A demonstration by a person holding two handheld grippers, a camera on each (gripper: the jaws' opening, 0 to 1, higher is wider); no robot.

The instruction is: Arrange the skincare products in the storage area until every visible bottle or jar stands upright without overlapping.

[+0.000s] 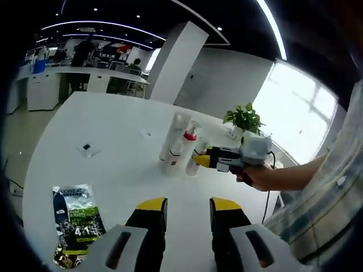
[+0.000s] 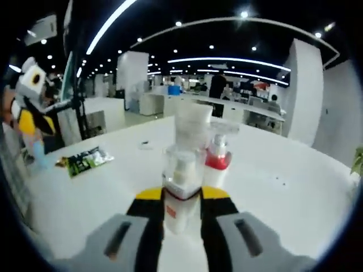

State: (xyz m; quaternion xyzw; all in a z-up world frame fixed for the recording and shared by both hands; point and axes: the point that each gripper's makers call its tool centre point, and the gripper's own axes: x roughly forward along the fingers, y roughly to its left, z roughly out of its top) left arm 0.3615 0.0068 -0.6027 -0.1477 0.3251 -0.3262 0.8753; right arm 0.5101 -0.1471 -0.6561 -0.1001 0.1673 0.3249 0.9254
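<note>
Bottles (image 1: 177, 148) stand upright, clustered mid white table (image 1: 113, 147). Right gripper (image 2: 182, 205) grips a clear-capped pump bottle (image 2: 180, 190), a red-collared bottle (image 2: 217, 160) just beside. Left gripper (image 1: 188, 205) hovers released. Green sachet (image 1: 76, 218) reads "4+1"; other print is illegible.

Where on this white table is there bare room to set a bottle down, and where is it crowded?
Bare patches: the wide stretch of table between the sachet and the bottle cluster, and the far side beyond the small dark item. Crowded: around the cluster, where the right gripper closes on a clear-capped bottle.
</note>
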